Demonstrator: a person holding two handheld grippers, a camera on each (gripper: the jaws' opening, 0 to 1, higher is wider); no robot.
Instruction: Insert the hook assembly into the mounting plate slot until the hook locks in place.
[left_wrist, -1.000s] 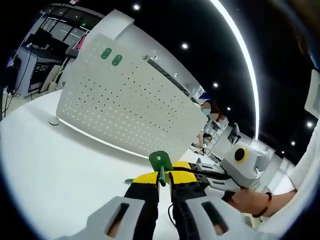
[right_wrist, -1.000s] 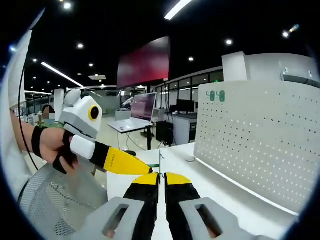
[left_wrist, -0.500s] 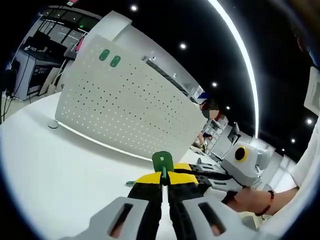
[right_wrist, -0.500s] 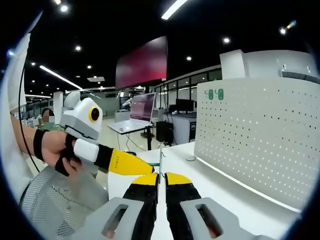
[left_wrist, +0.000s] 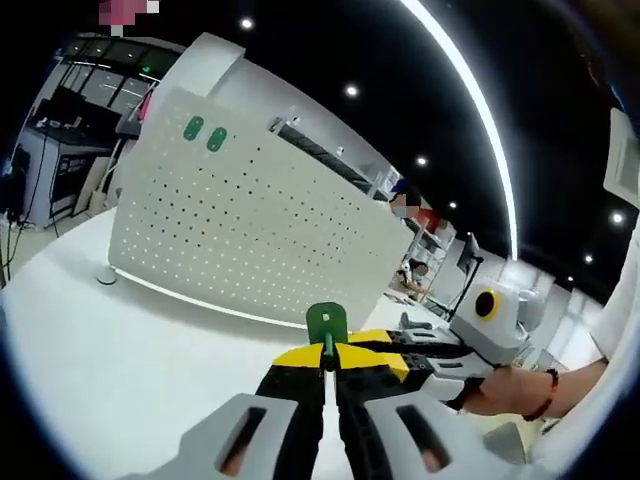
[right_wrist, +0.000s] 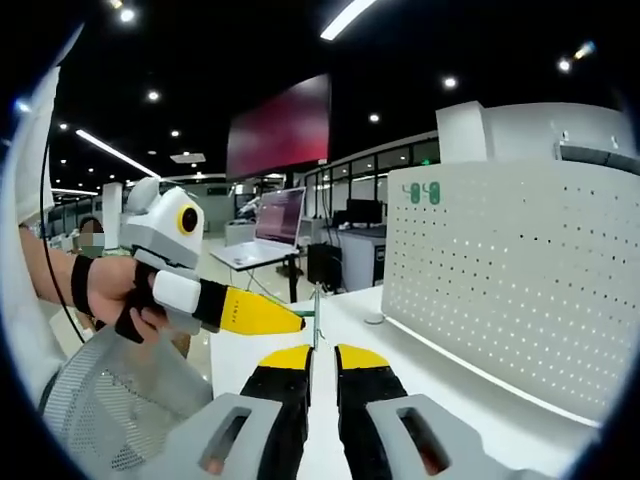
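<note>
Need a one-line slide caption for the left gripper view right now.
Left gripper shut on the green hook, facing the white pegboard standing on the table.

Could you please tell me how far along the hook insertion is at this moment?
Done: the left gripper has its jaws shut on the small green plastic hook, lifted off the white table. In hand: carrying it, with the right gripper alongside. Left: the hook is apart from the white perforated mounting plate, so reaching, inserting and locking remain.
</note>
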